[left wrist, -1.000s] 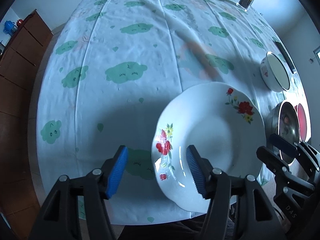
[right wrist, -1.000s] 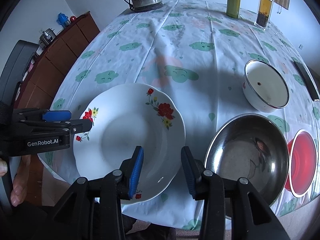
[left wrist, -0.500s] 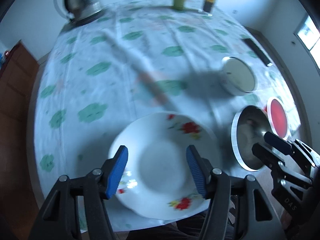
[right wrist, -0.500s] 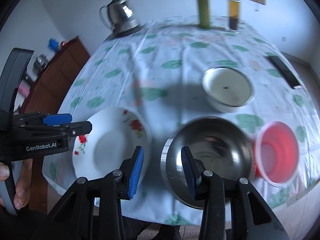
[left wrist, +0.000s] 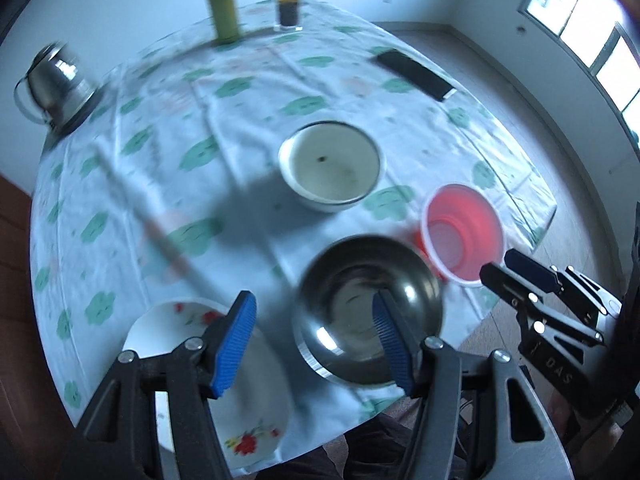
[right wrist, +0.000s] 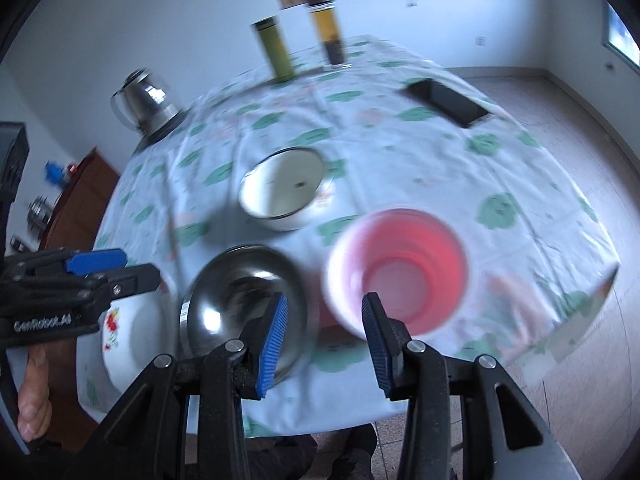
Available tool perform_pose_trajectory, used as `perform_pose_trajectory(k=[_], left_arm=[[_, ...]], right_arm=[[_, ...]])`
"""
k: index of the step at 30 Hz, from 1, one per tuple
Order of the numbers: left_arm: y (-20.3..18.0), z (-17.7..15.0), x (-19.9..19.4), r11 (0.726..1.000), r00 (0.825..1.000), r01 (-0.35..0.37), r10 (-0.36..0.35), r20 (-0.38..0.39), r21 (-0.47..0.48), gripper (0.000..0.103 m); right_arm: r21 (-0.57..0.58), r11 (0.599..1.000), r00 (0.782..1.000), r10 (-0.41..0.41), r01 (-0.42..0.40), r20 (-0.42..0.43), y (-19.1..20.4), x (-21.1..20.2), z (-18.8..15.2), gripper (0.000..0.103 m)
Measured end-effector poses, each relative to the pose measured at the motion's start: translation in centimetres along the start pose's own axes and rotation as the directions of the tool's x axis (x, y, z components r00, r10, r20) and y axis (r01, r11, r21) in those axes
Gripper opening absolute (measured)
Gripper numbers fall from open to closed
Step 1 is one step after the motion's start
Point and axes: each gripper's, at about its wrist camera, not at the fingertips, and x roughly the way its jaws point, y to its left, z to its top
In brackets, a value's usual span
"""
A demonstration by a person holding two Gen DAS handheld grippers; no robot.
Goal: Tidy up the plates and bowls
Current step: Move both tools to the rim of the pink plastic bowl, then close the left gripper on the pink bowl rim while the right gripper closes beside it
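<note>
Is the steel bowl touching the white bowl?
Apart. In the left wrist view, bare tablecloth lies between the steel bowl and the white bowl.

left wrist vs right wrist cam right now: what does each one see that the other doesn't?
Left wrist only: the right gripper, at its right edge, and two bright windows.

Right wrist only: the left gripper, a thumb at the left edge, and a wooden cabinet.

Both: floral plate, steel bowl, red cup, white bowl, kettle, phone. Nothing sits between either pair of jaws.
</note>
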Motion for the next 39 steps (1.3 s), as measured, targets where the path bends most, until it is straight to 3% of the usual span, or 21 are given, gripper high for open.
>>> perform_pose_trajectory(k=[10, 15, 20, 26, 33, 36, 39], left_arm=[[-6.6, 3.4, 2.6, 0.993, 0.999, 0.017, -0.013, -0.035, 0.117, 0.061], [-8.2, 4.6, 5.1, 0.992, 0.995, 0.035, -0.024, -0.099, 0.12, 0.061], [-9.2, 5.3, 6.2, 0.989, 0.994, 0.011, 0.005, -0.106, 0.147, 0.059], [-9.6, 5.8, 7.9, 0.988, 0.988, 0.015, 0.009, -0.154, 0.154, 0.035], [-9.9, 6.1, 8.9, 0.987, 0.984, 0.021, 0.008, -0.181, 0.158, 0.031], [-9.9, 6.2, 9.6, 0.989, 0.979, 0.035, -0.004, -0.206, 0.145, 0.023], [-9.9, 6.2, 10.2, 0.989, 0.975, 0.031, 0.002, -0.224, 0.144, 0.014]], right_arm=[[0.111, 0.992, 0.999, -0.052, 0.053, -0.011, -6.0, 0.6, 0.3, 0.041], [0.136, 0.989, 0.998, -0.047, 0.051, -0.032, -7.5, 1.3, 0.3, 0.042], [0.158, 0.987, 0.999, -0.033, 0.04, -0.043, -8.5, 2.1, 0.3, 0.042], [0.171, 0.985, 0.999, -0.011, 0.019, -0.05, -9.0, 2.8, 0.3, 0.042], [0.176, 0.984, 0.998, 0.002, 0.01, -0.068, -9.2, 3.7, 0.1, 0.041], [0.179, 0.984, 0.997, 0.011, 0.003, -0.074, -9.2, 4.1, 0.1, 0.037], [0.181, 0.983, 0.997, 0.019, -0.005, -0.077, -9.3, 4.4, 0.1, 0.026]])
